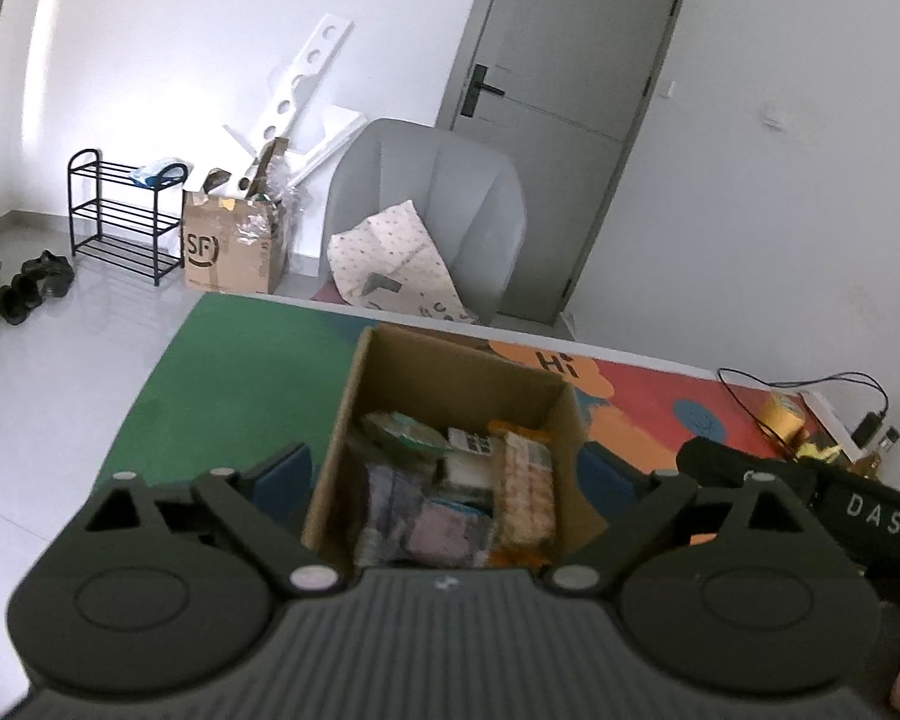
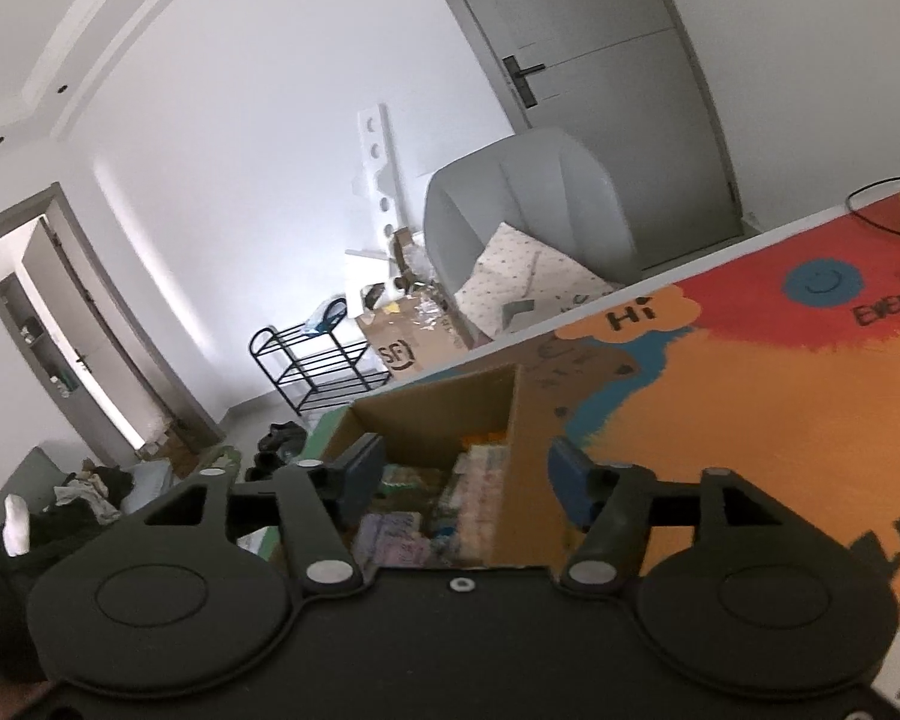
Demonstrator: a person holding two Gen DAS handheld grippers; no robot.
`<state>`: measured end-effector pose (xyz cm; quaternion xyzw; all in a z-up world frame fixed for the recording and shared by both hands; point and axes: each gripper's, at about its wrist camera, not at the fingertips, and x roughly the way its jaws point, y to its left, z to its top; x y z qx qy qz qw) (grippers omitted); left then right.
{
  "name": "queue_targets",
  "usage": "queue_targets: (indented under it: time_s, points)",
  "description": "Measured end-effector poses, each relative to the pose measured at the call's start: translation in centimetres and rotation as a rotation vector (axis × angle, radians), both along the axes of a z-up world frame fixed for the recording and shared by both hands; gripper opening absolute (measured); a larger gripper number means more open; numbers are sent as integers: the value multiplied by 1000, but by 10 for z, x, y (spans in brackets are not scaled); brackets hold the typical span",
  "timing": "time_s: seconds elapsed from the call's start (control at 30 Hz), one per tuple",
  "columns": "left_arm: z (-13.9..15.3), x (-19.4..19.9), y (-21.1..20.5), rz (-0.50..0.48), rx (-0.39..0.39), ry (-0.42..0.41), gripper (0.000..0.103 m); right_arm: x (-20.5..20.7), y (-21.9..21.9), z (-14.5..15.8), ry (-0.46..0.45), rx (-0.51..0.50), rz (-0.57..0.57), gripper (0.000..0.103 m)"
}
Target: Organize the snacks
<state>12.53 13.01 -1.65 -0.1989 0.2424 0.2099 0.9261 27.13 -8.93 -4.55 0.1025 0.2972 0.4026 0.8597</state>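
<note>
An open cardboard box (image 1: 390, 384) stands on the table, holding several snack packs: a purple packet (image 1: 438, 522), a long beige pack (image 1: 528, 492) and a green round tub (image 1: 408, 432). My left gripper (image 1: 450, 474) is open, its blue-padded fingers wide apart on either side of the box, with no packet between them. In the right wrist view the same box (image 2: 438, 408) lies ahead, with the purple packet (image 2: 390, 540) inside. My right gripper (image 2: 468, 471) is open too, straddling the box's right wall, one finger over the inside and one outside it.
A colourful mat (image 1: 228, 390) covers the table. A yellow tape roll (image 1: 783, 414) and a charger with its cable (image 1: 864, 426) lie at the far right. Behind the table stand a grey armchair (image 1: 432, 198), a door and floor clutter. A black housing marked DAS (image 1: 810, 498) crosses the right edge.
</note>
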Motion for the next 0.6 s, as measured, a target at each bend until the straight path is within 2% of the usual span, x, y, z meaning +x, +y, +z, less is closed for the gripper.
queue_targets:
  time_s: [0.17, 0.4, 0.6]
  points:
    - [1, -3, -12, -27, 0, 18, 95, -5, -19, -1, 3, -3, -25, 69]
    - [10, -11, -31, -71, 20, 35, 96, -16, -41, 7, -16, -6, -45, 85]
    - [21, -20, -42, -88, 37, 31, 98, -27, -58, 18, -40, -9, -70, 103]
